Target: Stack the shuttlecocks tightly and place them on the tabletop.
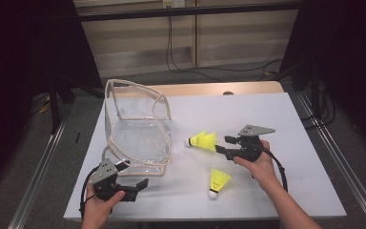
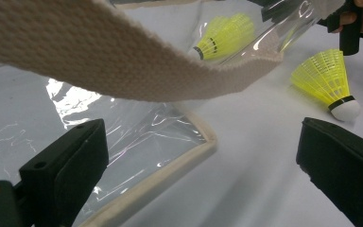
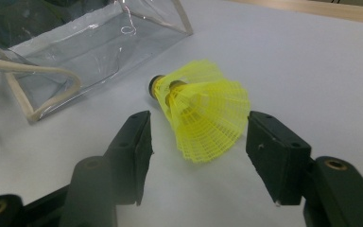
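Each hand holds a black gripper: the left gripper (image 1: 142, 183) and right gripper (image 1: 223, 144) carry grey three-cornered plates, black cables, flat black jaws with small holes.

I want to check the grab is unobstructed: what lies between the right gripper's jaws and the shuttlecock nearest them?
Nothing. In the right gripper view the right gripper stands open around the skirt of the shuttlecock, with bare white table in the gaps.

Yellow shuttlecock (image 3: 203, 111) on its side, unheld

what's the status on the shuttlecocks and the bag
Right tool open around one shuttlecock, pads clear. Left tool open by clear bag. Second shuttlecock loose on table.
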Available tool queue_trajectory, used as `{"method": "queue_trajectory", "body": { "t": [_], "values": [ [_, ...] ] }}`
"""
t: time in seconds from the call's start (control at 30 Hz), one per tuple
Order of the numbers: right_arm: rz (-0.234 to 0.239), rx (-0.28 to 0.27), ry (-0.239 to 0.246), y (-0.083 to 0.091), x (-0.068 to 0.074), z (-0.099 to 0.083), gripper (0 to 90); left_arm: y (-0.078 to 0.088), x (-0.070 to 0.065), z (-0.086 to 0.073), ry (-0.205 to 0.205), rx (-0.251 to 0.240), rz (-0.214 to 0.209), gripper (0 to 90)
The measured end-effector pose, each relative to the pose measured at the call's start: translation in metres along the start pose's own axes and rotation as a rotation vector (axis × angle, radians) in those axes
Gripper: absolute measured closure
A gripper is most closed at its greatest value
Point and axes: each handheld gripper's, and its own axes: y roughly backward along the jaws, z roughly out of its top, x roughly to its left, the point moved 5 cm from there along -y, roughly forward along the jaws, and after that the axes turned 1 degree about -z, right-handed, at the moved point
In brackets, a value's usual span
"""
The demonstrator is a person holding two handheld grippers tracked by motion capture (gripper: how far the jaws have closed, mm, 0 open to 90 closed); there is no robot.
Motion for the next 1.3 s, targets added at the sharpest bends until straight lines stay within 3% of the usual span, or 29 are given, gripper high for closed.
{"method": "queue_trajectory", "body": {
  "t": [0.43, 0.97, 1.3],
  "values": [
    [-0.006, -0.011, -0.029, 0.013, -0.002, -0.007, 25.3, 0.000, 0.000, 0.000, -0.001, 0.000, 0.001, 3.1],
    [-0.020, -0.028, -0.047, 0.027, -0.004, -0.014, 15.8, 0.001, 0.000, 0.000, -0.001, -0.002, 0.003, 3.1],
    [-0.013, -0.047, -0.042, 0.037, -0.001, -0.009, 12.2, 0.000, -0.001, 0.000, -0.007, 0.001, -0.002, 3.2]
  ]
}}
